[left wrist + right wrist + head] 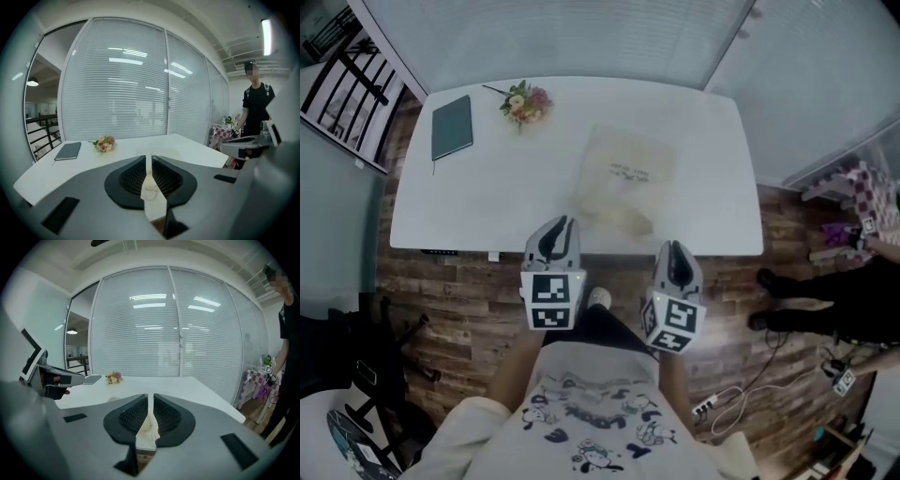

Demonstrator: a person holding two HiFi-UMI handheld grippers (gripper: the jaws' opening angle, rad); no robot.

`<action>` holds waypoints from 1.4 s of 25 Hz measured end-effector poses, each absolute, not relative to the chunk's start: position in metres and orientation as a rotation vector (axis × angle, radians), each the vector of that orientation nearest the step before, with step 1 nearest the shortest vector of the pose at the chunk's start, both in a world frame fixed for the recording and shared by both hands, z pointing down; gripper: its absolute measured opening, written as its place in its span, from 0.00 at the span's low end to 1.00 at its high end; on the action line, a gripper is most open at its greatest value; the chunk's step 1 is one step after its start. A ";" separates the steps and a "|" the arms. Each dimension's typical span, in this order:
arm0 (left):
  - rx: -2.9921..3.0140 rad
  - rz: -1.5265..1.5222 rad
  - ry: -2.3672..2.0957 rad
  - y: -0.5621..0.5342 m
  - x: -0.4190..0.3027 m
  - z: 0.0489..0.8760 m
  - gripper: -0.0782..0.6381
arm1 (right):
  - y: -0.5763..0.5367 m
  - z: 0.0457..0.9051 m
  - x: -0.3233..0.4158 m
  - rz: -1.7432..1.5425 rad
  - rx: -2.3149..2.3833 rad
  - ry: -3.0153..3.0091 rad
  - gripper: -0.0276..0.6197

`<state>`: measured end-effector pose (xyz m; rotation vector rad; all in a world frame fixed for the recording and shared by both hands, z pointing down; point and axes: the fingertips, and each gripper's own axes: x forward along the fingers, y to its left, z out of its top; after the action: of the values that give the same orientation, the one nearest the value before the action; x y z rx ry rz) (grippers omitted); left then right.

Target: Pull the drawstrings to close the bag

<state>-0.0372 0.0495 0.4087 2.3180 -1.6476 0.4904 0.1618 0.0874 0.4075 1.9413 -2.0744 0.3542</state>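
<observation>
Cream cloth, lying flat and slack: the bag (623,178) rests on the white table (487,202), right of centre, with its bunched end turned toward me and close to the near edge. I cannot make out the drawstrings in any view.

I hold the left gripper (561,225) and the right gripper (672,247) side by side at the near edge of the table, one to each side of the bunched end and both short of it. This placement suits a two-sided pull, in my judgement, since each tool lines up with its own side of the opening. Both pairs of jaws stand pressed together with only a thin slit between them, and neither clamps anything. The pale shape seen through each slit is the bag lying beyond the tips. The task has not begun: the jaws must part before either can take a string.

A dark green notebook (451,127) and a small bunch of flowers (525,102) sit at the far left of the table, well apart from the bag. The floor (441,291) is wood plank. Glass walls with closed blinds (581,37) stand behind the table. A person in dark clothes (834,300) stands to my right, and a white cable (741,394) trails across the floor near them.
</observation>
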 end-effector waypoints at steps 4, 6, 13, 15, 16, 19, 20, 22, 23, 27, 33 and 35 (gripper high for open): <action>2.272 0.536 -1.657 0.041 -0.032 0.425 0.21 | 0.077 0.437 0.169 0.442 1.854 -2.075 0.09; 2.255 0.554 -1.653 0.039 -0.031 0.432 0.22 | 0.073 0.451 0.169 0.482 1.809 -2.076 0.09; 2.200 0.629 -1.609 0.030 -0.026 0.458 0.29 | 0.057 0.484 0.166 0.574 1.675 -2.079 0.17; 2.185 0.632 -1.603 0.024 -0.027 0.464 0.30 | 0.051 0.493 0.165 0.588 1.646 -2.070 0.17; 2.179 0.632 -1.597 0.021 -0.028 0.467 0.31 | 0.049 0.497 0.164 0.593 1.629 -2.066 0.18; 2.165 0.633 -1.569 0.013 -0.028 0.479 0.33 | 0.043 0.510 0.160 0.615 1.583 -2.052 0.20; 2.157 0.641 -1.554 0.011 -0.028 0.483 0.34 | 0.041 0.514 0.159 0.625 1.571 -2.045 0.21; 2.142 0.664 -1.526 0.007 -0.028 0.493 0.35 | 0.040 0.522 0.160 0.645 1.548 -2.029 0.22; 2.136 0.673 -1.515 0.006 -0.028 0.497 0.36 | 0.040 0.526 0.160 0.653 1.538 -2.020 0.22; 2.126 0.697 -1.479 0.002 -0.029 0.509 0.36 | 0.039 0.534 0.160 0.673 1.524 -1.994 0.22; 2.122 0.720 -1.431 -0.002 -0.030 0.517 0.36 | 0.040 0.541 0.160 0.692 1.484 -1.965 0.22; 2.118 0.727 -1.414 -0.005 -0.030 0.521 0.36 | 0.039 0.545 0.159 0.702 1.478 -1.952 0.22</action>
<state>-0.0303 -0.0047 0.5214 2.1175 -1.4138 0.7268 0.1593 0.0385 0.5447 1.4783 -1.9515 0.7020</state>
